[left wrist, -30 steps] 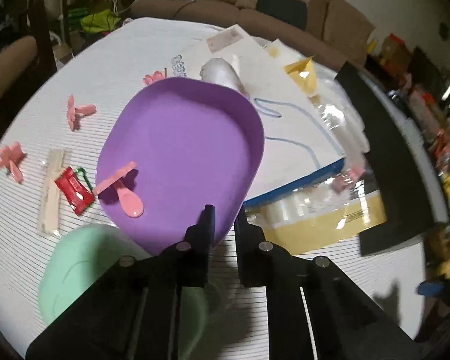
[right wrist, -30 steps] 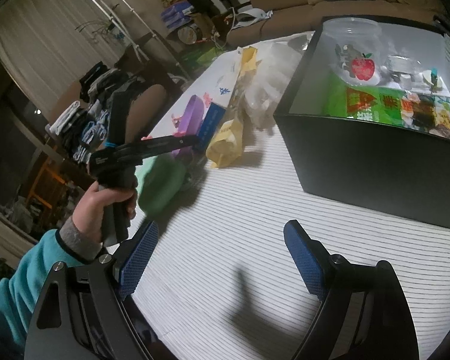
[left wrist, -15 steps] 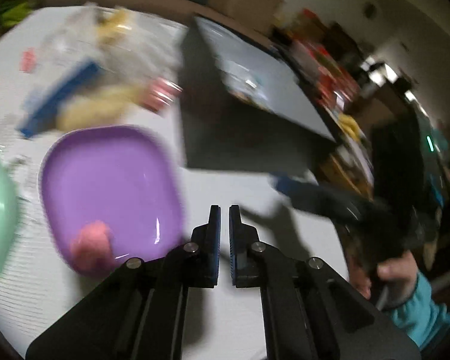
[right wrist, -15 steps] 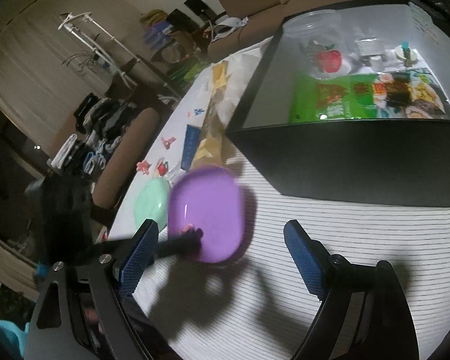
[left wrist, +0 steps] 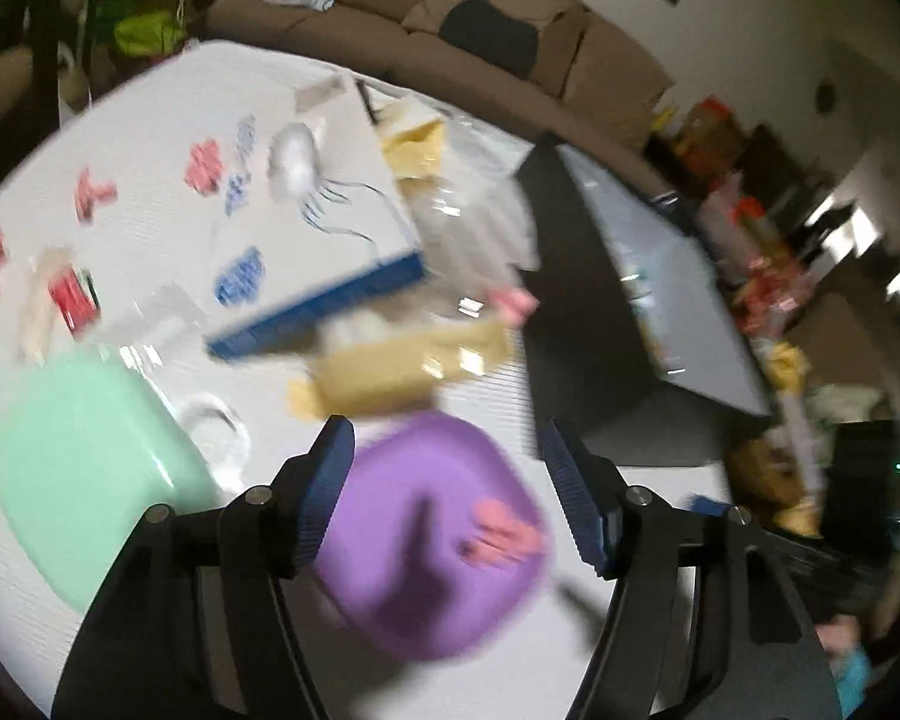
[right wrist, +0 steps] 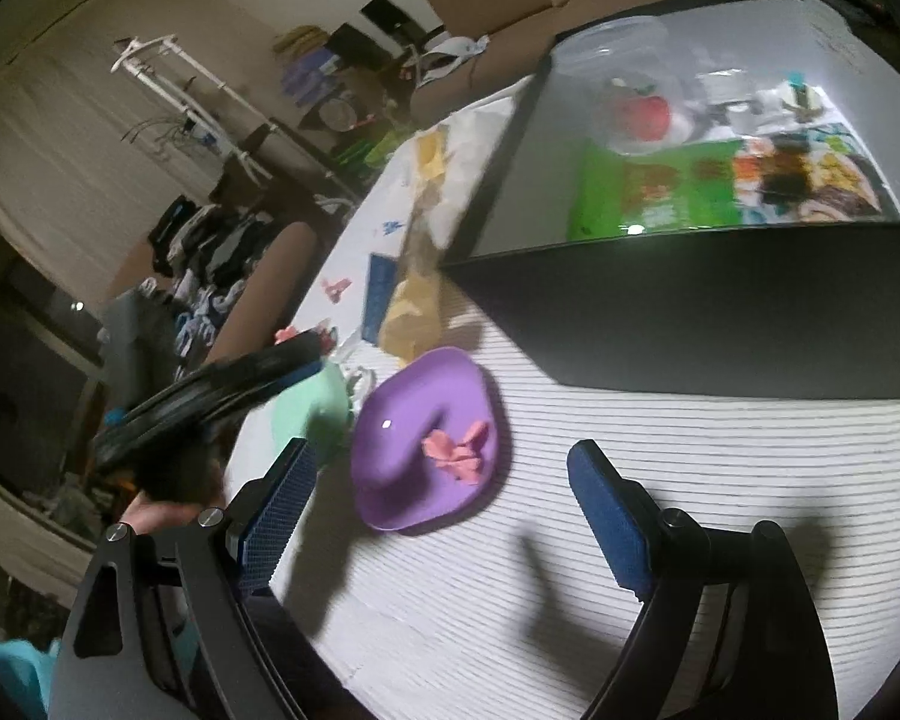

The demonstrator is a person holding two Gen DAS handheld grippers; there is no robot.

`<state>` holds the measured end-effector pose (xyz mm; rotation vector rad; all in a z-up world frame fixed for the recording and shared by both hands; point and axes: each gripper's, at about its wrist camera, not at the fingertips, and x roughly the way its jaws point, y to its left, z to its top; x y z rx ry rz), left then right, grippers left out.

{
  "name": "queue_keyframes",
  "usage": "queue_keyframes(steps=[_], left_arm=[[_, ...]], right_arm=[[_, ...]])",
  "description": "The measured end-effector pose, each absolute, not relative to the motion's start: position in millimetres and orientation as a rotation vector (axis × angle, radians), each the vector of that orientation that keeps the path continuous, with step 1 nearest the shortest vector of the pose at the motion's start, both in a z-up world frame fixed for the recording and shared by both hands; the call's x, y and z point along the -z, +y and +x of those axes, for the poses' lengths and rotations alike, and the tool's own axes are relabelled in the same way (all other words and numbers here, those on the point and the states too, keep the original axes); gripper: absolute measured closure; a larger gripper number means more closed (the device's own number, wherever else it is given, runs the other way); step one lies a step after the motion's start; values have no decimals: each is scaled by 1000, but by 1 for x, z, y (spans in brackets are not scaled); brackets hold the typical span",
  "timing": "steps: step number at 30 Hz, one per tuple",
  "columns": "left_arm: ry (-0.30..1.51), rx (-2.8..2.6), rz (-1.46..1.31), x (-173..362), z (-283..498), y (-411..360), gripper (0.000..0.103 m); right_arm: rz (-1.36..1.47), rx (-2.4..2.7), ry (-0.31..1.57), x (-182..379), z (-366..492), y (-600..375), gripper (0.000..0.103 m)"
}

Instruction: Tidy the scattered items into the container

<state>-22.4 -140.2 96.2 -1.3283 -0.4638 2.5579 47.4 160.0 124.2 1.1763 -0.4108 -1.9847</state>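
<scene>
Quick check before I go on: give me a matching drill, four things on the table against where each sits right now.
Things:
1. purple plate
2. pink clips
3. green plate
4. snack bag

Places:
A. inside the black box
B. on the purple plate
C. on the cloth in front of the black box
D. left of the purple plate in the left wrist view

Pairs: 1-C, 2-B, 3-D, 4-A

A white ribbed surface carries a purple plate, which lies flat beside a mint green plate. A large black box stands near the purple plate. A blue-edged white box, yellow packets, pink spoons and a red wrapper also lie there.
</scene>
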Motion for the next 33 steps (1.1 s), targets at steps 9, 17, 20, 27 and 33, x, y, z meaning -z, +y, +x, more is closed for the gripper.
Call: queue_keyframes(steps=[9, 17, 20, 27, 33], left_arm=[[-34, -2621, -1386, -56, -53, -109, 54], [-132, -2630, -1338, -65, -56, -109, 90], [-155, -2617, -1329, -70, -53, -107, 90], [-218, -2597, -1328, -72, -57, -113, 90], [-295, -2571, -1321, -74, -59, -122, 90]], right_arm=[[1181, 1979, -361, -118, 49, 136, 15], [1189, 1979, -344, -114, 48, 128, 15], [1185, 1977, -339, -114, 49, 124, 15], [1094, 1990, -335, -135, 56, 120, 15], [995, 1970, -322, -186, 34, 103, 23]])
